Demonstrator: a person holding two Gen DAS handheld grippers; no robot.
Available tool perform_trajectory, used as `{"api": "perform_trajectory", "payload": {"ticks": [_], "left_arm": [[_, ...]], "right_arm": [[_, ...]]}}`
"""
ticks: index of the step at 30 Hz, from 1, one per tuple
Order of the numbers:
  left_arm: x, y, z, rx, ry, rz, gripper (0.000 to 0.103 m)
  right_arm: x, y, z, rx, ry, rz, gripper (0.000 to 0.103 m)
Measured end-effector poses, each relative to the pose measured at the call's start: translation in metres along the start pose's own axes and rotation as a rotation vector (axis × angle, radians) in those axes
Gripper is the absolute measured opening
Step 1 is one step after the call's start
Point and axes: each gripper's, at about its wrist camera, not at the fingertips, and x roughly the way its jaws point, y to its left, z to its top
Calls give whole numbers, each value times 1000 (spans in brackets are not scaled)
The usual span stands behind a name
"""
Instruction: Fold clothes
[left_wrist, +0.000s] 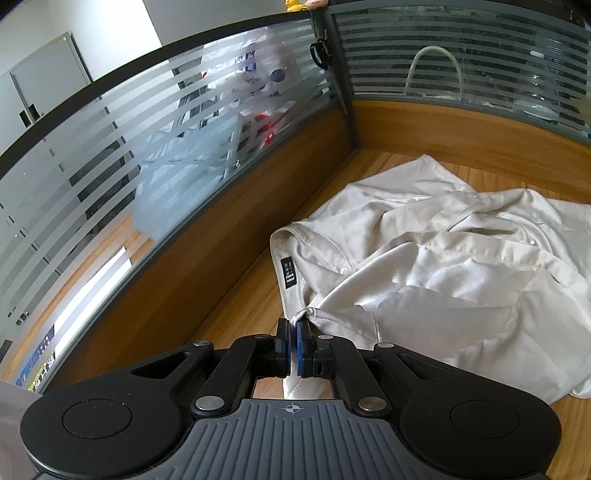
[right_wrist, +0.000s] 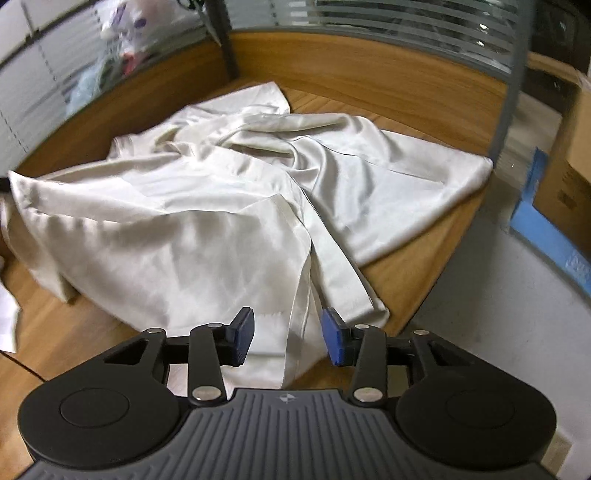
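1. Left gripper (left_wrist: 294, 341): clenched on a pinched fold of the crumpled cream satin button-up shirt (left_wrist: 424, 266), near its collar.
2. Right gripper (right_wrist: 288, 334): released, jaws spread over the shirt's (right_wrist: 207, 221) front hem edge.
3. Only the left view shows the black label (left_wrist: 288, 274) on the collar band.
4. Only the right view shows a cardboard box (right_wrist: 570, 170) off the surface.
5. Shirt lies on the light wooden surface (left_wrist: 243, 295), in a corner of frosted striped glass partitions (left_wrist: 122, 155).
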Motion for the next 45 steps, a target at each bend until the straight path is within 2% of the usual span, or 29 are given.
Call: {"api": "perform_trajectory", "payload": {"ticks": [1,3,4,5,11,16,21,26,29,33,38,45], "left_arm": [[1,1,0,0,2,0,5],[2,4,-1,0,8,1,5],[3,5,-1,0,12,3,5],[5,6,-1,0,17,5,5],[22,13,11,-17,47,-2,5],[37,5,40,28,17,-26,5],[32,-11,88,94,-98,-55,5],[6,-19,135,142,-242,-57,5],[-4,-14,144,177,-275,-44,5],[-4,-7,125,231,-254,-3,5],[10,11,77,233,-150,38,5],[22,23,-8,212,-1,52,5]], "right_arm": [[8,3,3,-22,4,-16,44],[22,7,6,-67,25,-32,26],[28,6,7,-84,43,-33,7],[31,5,8,-91,56,-32,5],[7,-30,22,-52,12,10,2],[-42,-75,56,21,-112,34,2],[-102,-117,109,60,-288,17,2],[-167,-130,151,22,-501,-3,2],[-188,-129,158,-2,-539,38,2],[-184,-121,140,-36,-481,146,2],[-145,-90,86,-84,-310,271,2],[-79,-29,1,-159,-72,345,2]]}}
